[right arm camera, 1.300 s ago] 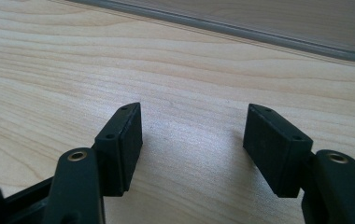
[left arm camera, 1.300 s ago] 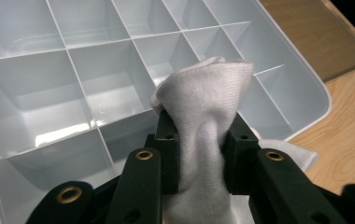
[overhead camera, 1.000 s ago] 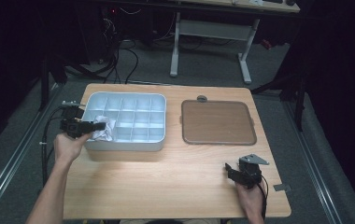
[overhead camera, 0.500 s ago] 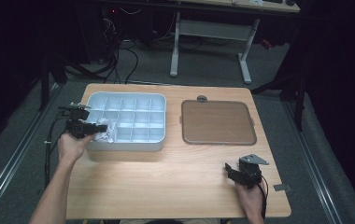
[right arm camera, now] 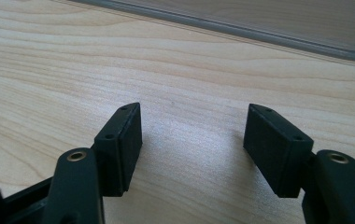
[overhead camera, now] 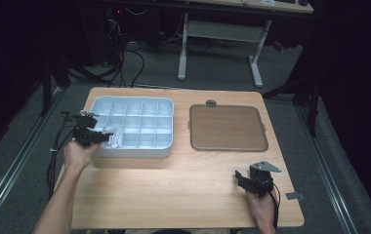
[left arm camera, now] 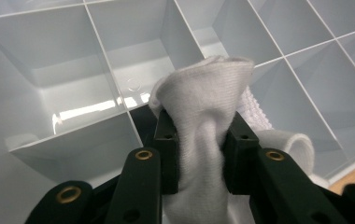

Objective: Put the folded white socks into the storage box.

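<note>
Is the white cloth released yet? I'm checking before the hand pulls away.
Not released. The left hand-held gripper is shut on the white cloth, bunched between the jaws over the compartment tray.

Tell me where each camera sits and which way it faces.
High view: above the near table edge, looking forward and down; both forearms enter from below.
Left gripper view: on the left tool, facing the compartment tray; its jaws pinch a white cloth.
Right gripper view: on the right tool, low over bare wood, jaws open.
Shared: high and left gripper views show tray and cloth.
</note>
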A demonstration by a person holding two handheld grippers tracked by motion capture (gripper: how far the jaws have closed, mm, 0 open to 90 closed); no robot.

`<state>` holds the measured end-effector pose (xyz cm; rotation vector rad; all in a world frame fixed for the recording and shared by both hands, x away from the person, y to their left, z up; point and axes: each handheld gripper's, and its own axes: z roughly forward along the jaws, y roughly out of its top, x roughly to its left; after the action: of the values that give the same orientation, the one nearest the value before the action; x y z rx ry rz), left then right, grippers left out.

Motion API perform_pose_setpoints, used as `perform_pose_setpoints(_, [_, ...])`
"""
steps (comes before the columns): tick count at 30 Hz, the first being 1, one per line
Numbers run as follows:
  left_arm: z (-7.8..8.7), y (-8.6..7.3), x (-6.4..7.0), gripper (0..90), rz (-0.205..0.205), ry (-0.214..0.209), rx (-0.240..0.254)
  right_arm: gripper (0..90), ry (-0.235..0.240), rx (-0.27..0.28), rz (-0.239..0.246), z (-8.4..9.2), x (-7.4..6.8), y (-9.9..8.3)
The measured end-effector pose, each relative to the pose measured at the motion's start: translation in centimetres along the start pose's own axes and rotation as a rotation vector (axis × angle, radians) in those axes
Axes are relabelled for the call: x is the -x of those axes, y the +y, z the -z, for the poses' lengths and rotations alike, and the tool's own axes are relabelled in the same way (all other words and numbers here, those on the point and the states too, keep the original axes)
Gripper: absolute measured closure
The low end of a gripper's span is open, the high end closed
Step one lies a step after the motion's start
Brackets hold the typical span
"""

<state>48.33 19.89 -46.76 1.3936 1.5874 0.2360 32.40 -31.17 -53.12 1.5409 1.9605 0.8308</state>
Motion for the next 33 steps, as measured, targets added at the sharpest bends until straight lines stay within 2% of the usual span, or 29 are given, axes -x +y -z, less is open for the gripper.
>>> perform_pose_setpoints(5, [-0.3,-0.3,-0.1,71.3,-0.018,0.018,-0.005,37.5,-0.001,0.001,0.003,-0.1,0.0,0.0])
perform_pose_setpoints(10, [-0.5,-0.8,0.1,71.3,-0.074,0.043,0.002,37.6,-0.002,0.001,0.000,-0.1,0.0,0.1])
perform_pose_setpoints(12, [-0.6,-0.8,0.1,71.4,-0.074,0.050,-0.002,37.6,-0.002,0.002,0.000,-0.1,0.0,0.1])
perform_pose_setpoints(22, [-1.1,-1.2,0.4,71.5,-0.124,0.101,-0.007,37.5,-0.002,0.002,0.003,-0.1,0.0,0.1])
perform_pose_setpoints(25, [-1.1,-1.2,0.4,71.5,-0.114,0.109,-0.010,37.3,-0.001,0.002,0.004,-0.1,0.0,0.1])
perform_pose_setpoints(27, [-1.0,-1.0,0.3,71.0,-0.088,0.105,-0.008,37.3,-0.001,0.002,0.003,-0.1,0.0,0.1])
perform_pose_setpoints(28, [-1.0,-0.9,0.3,70.3,-0.071,0.102,-0.003,37.3,-0.001,0.002,0.004,-0.1,0.0,0.1])
perform_pose_setpoints(33, [-0.4,-0.4,0.3,64.1,-0.047,0.096,0.027,37.3,-0.001,0.002,0.003,-0.1,0.0,0.1])
